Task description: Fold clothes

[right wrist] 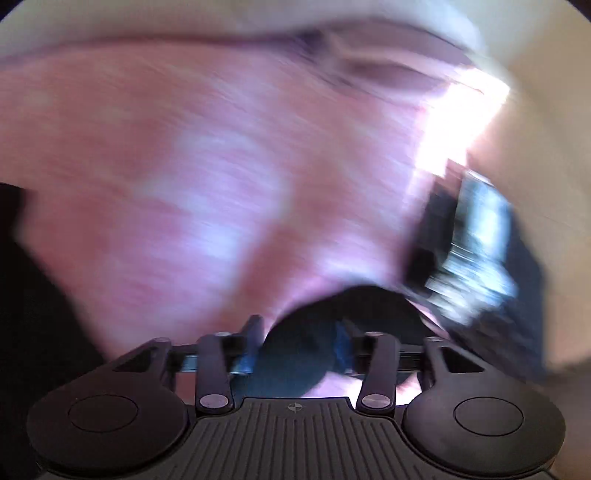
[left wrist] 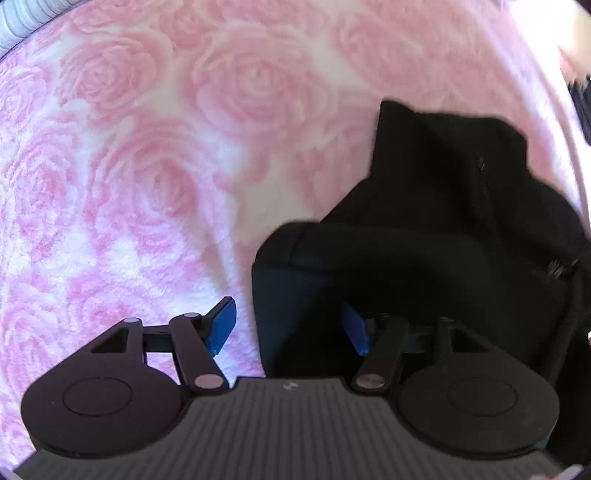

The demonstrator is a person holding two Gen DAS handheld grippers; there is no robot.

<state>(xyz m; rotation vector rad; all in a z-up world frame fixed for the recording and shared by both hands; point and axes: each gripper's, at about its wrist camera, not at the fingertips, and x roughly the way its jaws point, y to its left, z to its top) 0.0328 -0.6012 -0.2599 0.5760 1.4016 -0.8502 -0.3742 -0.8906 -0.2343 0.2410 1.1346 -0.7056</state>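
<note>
A black garment (left wrist: 443, 206) lies bunched on a pink rose-patterned blanket (left wrist: 147, 166) in the left wrist view. My left gripper (left wrist: 289, 326) is open wide just above it. A thick folded edge of the cloth fills the right half of the gap and partly covers the right blue pad (left wrist: 355, 328), while the left pad (left wrist: 223, 325) is over bare blanket. The right wrist view is heavily motion-blurred. My right gripper (right wrist: 297, 345) has its fingers drawn in on a lump of black garment (right wrist: 306, 332) that fills the gap.
The blanket (right wrist: 184, 184) fills most of both views. A blurred dark, blue-and-white object (right wrist: 476, 251) sits at the right of the right wrist view. More dark cloth (right wrist: 22, 314) is at its left edge. A ribbed white object (left wrist: 18, 22) shows at top left.
</note>
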